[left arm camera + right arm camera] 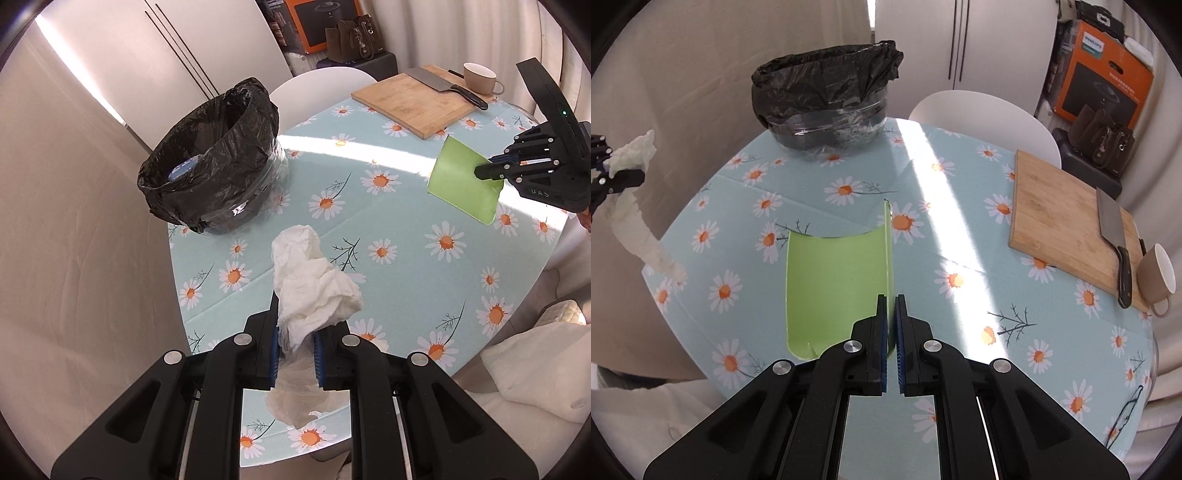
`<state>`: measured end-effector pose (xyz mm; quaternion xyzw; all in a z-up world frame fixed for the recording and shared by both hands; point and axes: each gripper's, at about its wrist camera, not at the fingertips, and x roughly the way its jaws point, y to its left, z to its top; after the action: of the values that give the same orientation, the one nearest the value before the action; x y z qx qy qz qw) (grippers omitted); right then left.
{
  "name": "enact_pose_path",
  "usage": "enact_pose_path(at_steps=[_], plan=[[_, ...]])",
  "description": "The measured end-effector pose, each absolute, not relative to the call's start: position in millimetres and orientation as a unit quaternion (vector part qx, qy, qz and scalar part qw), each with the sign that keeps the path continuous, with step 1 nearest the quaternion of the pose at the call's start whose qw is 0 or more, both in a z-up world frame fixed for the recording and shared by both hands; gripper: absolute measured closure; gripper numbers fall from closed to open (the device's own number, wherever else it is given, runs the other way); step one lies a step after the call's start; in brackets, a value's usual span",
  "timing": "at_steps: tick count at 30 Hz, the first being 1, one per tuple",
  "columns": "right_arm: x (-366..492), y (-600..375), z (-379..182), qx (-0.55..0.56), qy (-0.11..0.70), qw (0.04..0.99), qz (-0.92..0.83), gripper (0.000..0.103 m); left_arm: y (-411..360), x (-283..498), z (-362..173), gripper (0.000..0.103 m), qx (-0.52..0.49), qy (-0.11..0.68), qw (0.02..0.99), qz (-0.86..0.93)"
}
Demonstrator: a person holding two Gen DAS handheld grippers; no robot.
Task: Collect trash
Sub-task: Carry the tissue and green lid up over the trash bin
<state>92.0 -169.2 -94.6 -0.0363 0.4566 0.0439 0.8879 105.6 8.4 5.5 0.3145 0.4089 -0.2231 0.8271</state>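
My left gripper [295,332] is shut on a crumpled white tissue [314,280], held above the daisy tablecloth; in the right wrist view the tissue [631,155] hangs down from that gripper [626,173] at the far left. My right gripper [891,306] is shut on the edge of a curved green paper piece [834,280], lifted off the table. From the left wrist view, the same green piece [461,177] hangs in the right gripper [485,171] at the right. A bin lined with a black bag [218,155] [827,92] stands at the table's far edge, its mouth open.
A wooden cutting board [1067,218] with a cleaver [1115,243] and a beige cup [1156,277] lie at the table's right. A white chair [982,114] stands behind the table [960,258]. Boxes and a bag [1104,140] sit in the back corner. Curtains hang on the left.
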Motion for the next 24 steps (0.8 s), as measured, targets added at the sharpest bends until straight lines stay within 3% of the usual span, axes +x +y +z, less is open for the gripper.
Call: enact_pose_path(at_steps=[24], plan=[[156.0,-148.1,29.9,-0.023,0.335,0.942,0.020,0.099,52.0,226.1,95.5,0.087,0.250,0.363,0.871,-0.218]])
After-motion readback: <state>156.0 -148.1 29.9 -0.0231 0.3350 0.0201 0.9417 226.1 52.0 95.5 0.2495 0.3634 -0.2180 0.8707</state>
